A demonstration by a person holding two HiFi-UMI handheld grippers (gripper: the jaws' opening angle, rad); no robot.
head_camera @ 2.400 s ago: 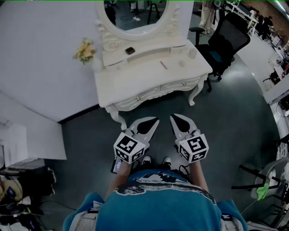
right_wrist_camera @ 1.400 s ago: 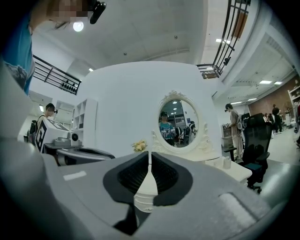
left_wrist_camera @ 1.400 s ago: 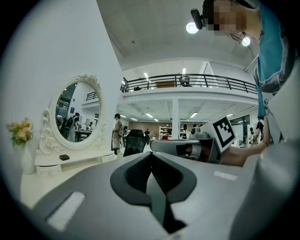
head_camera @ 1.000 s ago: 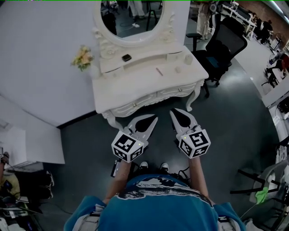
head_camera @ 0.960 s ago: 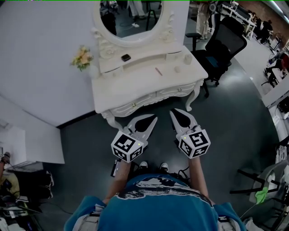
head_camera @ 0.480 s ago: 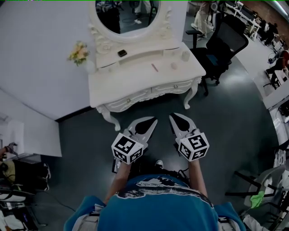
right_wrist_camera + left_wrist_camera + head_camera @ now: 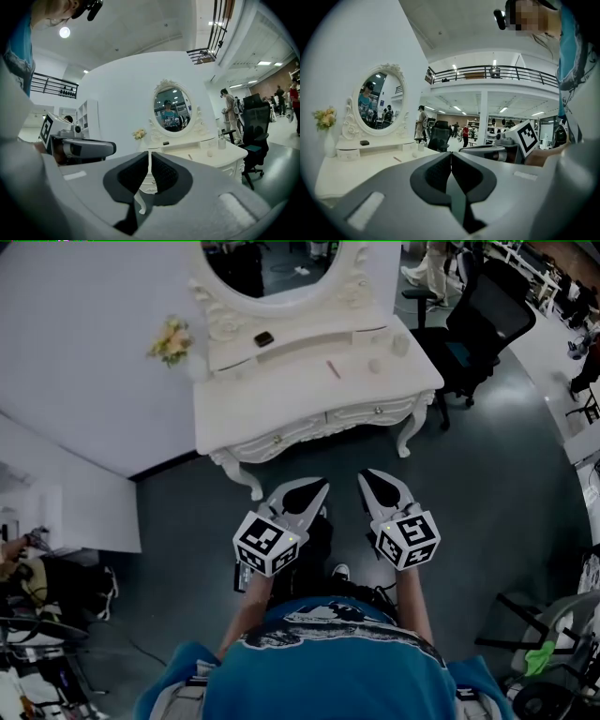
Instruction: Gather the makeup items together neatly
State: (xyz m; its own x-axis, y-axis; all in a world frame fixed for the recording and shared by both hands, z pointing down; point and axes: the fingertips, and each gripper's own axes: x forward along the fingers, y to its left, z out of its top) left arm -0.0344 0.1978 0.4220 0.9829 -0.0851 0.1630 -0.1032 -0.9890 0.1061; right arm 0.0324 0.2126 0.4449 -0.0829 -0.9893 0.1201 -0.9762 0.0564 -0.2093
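Observation:
A white vanity table (image 7: pixel 281 404) with an oval mirror stands ahead of me across the dark floor. On it lie a black compact (image 7: pixel 264 338), a thin pink pencil (image 7: pixel 332 369), a small round pot (image 7: pixel 375 366) and a small bottle (image 7: pixel 400 345). My left gripper (image 7: pixel 321 485) and right gripper (image 7: pixel 367 474) are held side by side at waist height, well short of the table. Both are shut and hold nothing. The left gripper view shows its jaws (image 7: pixel 451 153) closed, with the compact (image 7: pixel 364 142) far off. The right gripper (image 7: pixel 150 153) points at the table, where the pencil (image 7: pixel 190 156) lies.
A vase of flowers (image 7: pixel 173 338) stands at the table's left end. To the table's right is a black office chair (image 7: pixel 478 334). White cabinets (image 7: pixel 56 512) and cluttered gear (image 7: pixel 37 615) line the left side. Dark floor (image 7: pixel 487 484) lies between me and the table.
The table has shifted slightly right and lower in the head view as the person steps. Both grippers stay shut and side by side.

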